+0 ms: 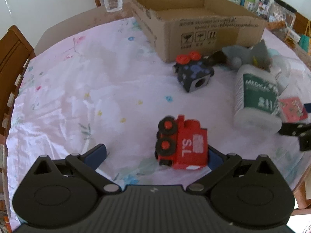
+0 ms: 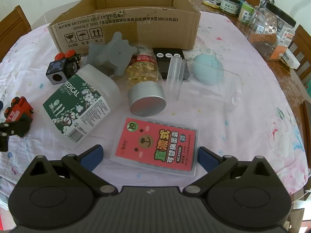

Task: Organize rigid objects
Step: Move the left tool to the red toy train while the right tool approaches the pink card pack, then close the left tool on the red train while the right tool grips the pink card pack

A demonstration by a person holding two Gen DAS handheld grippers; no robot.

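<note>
A red toy train (image 1: 181, 144) lies on its side on the pink cloth, just in front of my left gripper (image 1: 157, 155), which is open; the train sits by the right finger. It also shows in the right wrist view (image 2: 18, 109). My right gripper (image 2: 149, 155) is open around the near end of a flat pink ink-cartridge box (image 2: 157, 144). An open cardboard box (image 2: 126, 21) stands at the back, also seen in the left wrist view (image 1: 196, 23). A dark toy cube with red wheels (image 1: 192, 71) lies before it.
A white cotton-swab jar (image 2: 81, 104), a gold-flake jar with silver lid (image 2: 144, 85), a grey rubber toy (image 2: 112, 54), a clear plastic tube (image 2: 204, 81), a blue egg shape (image 2: 208, 69) and a black device (image 2: 169, 56) lie clustered. Jars crowd the far right. Wooden chairs ring the table.
</note>
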